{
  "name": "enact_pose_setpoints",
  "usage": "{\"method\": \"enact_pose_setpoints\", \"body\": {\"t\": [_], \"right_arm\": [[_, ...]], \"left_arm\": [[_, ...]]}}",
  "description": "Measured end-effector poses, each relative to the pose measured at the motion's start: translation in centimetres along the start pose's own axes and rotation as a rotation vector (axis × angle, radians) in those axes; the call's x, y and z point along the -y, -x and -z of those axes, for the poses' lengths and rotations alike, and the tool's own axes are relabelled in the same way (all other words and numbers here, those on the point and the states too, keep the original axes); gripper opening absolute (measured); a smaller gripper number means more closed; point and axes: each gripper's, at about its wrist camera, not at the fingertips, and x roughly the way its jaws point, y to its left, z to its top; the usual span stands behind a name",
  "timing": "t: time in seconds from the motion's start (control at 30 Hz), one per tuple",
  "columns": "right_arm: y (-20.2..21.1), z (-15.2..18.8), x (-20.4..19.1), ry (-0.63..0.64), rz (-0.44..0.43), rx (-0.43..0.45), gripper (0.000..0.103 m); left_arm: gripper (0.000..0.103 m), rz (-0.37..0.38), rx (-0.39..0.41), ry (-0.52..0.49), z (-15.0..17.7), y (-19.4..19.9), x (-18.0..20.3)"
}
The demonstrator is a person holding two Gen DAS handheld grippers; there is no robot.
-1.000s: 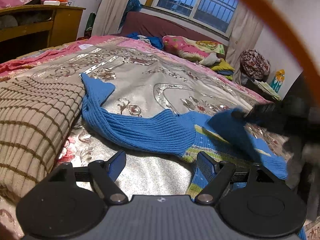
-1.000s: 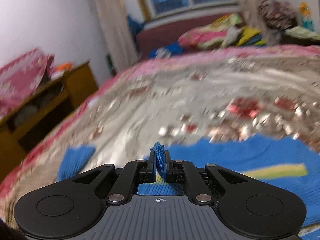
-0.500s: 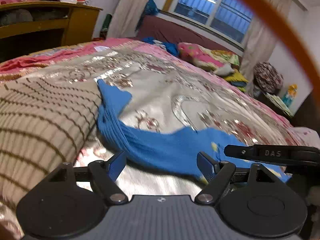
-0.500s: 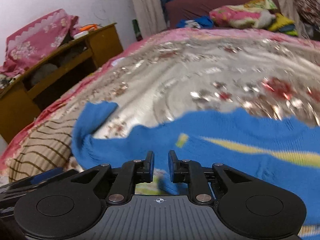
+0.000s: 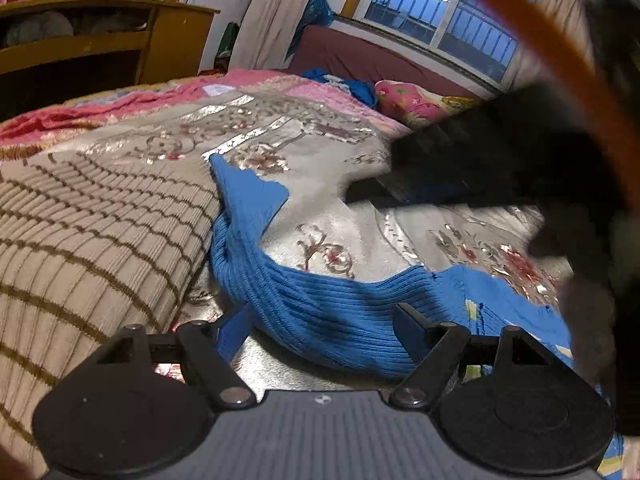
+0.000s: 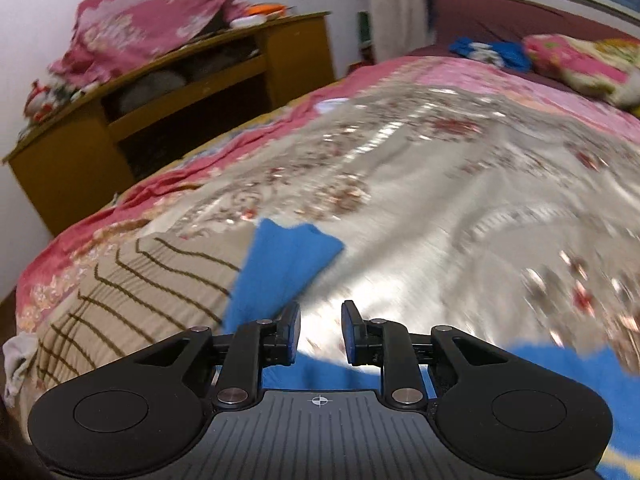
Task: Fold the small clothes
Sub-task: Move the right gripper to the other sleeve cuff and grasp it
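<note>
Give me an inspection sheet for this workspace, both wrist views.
Surface: bed with a shiny floral cover.
Job's things: blue sweater lying on the cover, one sleeve stretched out beside the striped knit.
Clutter: pillows and blue cloth at the far end.
Grippers: left tongs open wide, straddling the sweater; right tongs opening, nothing between the jaws.
Cables: orange cable crossing the left view.
Surroundings: wooden shelf, window, curtain.
</note>
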Motion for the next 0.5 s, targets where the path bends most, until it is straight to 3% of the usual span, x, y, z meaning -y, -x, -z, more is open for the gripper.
{"method": "enact_pose_setpoints", "body": {"t": [0.3,0.5], "right_arm": [[-7.4,-3.9,-4.4,0.082,-0.026,-0.119,0.026],[-10.6,-4.0,-6.1,0.138,0.057,-0.180,0.026]], "left_arm": [[0.081,-0.005,-0.022,-0.033,0.7,-0.7,-0.3],[0.081,0.006,-0.040,-0.039,1.1,-1.0,-0.3]]}}
